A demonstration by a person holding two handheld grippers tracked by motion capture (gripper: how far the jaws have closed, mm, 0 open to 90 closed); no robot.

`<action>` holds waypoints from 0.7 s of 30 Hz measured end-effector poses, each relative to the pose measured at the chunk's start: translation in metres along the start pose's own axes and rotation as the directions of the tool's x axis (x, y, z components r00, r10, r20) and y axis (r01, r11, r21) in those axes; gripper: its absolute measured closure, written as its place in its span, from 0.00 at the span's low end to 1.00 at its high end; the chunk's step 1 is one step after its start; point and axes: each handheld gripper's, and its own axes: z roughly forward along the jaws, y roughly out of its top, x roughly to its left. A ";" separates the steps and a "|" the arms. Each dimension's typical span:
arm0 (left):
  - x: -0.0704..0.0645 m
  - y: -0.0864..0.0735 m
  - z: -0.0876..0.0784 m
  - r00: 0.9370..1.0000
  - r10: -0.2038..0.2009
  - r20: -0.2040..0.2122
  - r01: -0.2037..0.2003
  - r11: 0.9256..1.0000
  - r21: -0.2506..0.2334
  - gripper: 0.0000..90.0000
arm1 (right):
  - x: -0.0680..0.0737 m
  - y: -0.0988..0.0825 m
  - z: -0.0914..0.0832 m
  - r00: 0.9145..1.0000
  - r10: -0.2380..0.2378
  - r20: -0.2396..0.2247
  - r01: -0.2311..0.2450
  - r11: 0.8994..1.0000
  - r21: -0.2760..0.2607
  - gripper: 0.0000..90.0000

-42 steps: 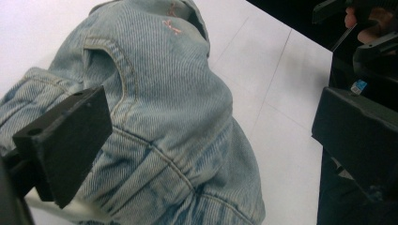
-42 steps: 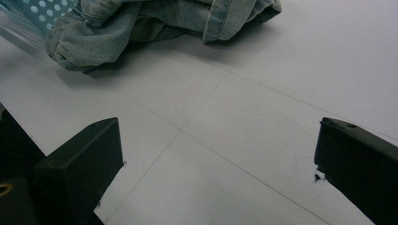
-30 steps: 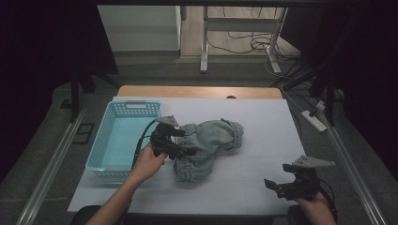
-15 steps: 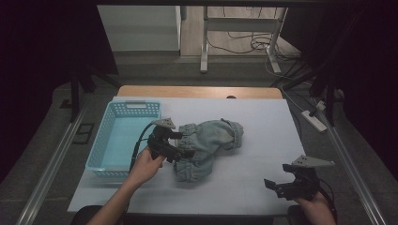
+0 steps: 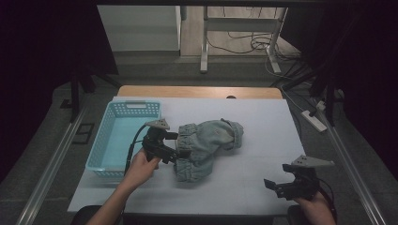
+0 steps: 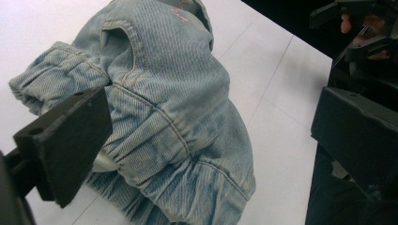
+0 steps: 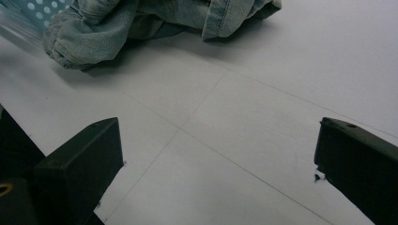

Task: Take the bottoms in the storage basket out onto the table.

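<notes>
Garment: a crumpled light-blue denim garment [image 5: 206, 145] is seen at the centre of the high view, lying on the white desk [image 5: 263, 126]; elasticated cuffs or hems are bunched at its lower left edge.
Basket: a pale blue plastic basket [image 5: 123, 136] is placed at the left of the frame, just beside the denim; nothing is seen inside it.
Left gripper: the left gripper [image 5: 174, 149] is held at the garment's left edge, between basket and cloth. In the left gripper view its fingers [image 6: 70, 140] are spread wide, with a bunched fold of denim [image 6: 164, 117] lying between them; no pinch is made yet.
Right gripper: the right gripper [image 5: 277, 185] is held at the lower right of the frame, well apart from the cloth. Its fingers [image 7: 80, 164] are spread over bare desk, nothing between them.
Step in hand: judged to be the approach for a first grasp on the denim, most likely for moving it toward the basket.
Next move: a closing of the left fingers on the thick fold is called for, deep enough that the heavy cloth is not lost on lifting.
Risk: a trailing part may drag or catch on the basket rim.
</notes>
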 end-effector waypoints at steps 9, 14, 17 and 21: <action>-0.002 -0.006 -0.007 1.000 -0.004 -0.011 0.004 1.000 -0.009 0.00 | 0.000 0.000 0.000 1.000 -0.001 0.002 0.001 1.000 0.001 0.02; -0.003 -0.008 -0.011 1.000 -0.009 -0.018 0.009 1.000 -0.018 0.00 | 0.000 0.000 0.000 1.000 0.000 0.003 0.000 1.000 0.001 0.02; -0.003 -0.010 -0.014 1.000 -0.011 -0.021 0.011 1.000 -0.019 0.00 | 0.000 0.000 0.000 1.000 -0.001 0.003 0.001 1.000 0.003 0.02; -0.004 -0.013 -0.016 1.000 -0.011 -0.027 0.011 1.000 -0.017 0.00 | 0.001 0.000 0.000 1.000 -0.001 0.004 0.001 1.000 0.002 0.02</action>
